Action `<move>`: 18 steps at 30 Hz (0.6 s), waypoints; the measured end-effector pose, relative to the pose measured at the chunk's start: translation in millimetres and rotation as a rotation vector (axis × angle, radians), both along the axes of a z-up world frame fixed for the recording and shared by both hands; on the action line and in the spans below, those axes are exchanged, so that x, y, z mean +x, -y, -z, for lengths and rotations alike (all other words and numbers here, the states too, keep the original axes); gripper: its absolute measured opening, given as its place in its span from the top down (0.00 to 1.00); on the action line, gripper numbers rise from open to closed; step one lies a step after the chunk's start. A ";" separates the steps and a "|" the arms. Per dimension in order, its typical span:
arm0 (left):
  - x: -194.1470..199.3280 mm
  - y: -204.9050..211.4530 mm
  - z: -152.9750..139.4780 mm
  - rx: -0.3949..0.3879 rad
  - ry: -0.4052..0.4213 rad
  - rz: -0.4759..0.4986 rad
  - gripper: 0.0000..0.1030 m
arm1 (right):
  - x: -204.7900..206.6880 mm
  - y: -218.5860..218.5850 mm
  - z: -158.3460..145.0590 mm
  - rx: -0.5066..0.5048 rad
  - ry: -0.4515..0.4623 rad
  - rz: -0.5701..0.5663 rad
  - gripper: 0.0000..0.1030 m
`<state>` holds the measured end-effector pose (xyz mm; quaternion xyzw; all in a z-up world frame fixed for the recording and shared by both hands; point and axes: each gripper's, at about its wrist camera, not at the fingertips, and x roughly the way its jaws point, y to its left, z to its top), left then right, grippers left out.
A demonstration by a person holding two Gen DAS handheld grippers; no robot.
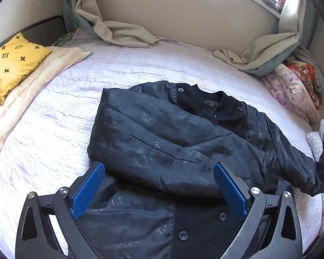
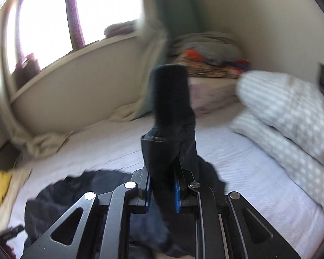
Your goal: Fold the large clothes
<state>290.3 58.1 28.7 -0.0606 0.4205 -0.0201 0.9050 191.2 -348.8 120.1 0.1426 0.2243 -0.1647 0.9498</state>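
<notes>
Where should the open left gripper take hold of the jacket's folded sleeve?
Grip the sleeve at its near rolled edge, coming in low from the camera side. It bulges above the jacket body right between the left gripper fingers, giving a raised fold to pinch.

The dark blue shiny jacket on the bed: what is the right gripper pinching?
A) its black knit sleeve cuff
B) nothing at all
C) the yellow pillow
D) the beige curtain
A: in the right wrist view the right gripper has its blue pads closed on the black knit sleeve cuff of the dark blue shiny jacket, with the cuff sticking up past them, while the left gripper hangs open above the jacket.
</notes>
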 end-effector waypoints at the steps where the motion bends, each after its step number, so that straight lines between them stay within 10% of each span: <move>1: 0.2 -0.6 -0.3 -0.006 -0.001 -0.001 0.01 | 7.2 -12.0 -0.1 -0.017 -0.012 -0.031 0.89; 11: 2.5 0.1 -0.4 -0.045 -0.018 0.011 0.01 | 60.9 -193.9 46.8 -0.342 -0.147 -0.459 0.91; 18: 5.4 6.9 10.3 -0.039 -0.046 0.039 0.01 | 77.2 -253.3 116.7 -0.356 -0.322 -0.626 0.88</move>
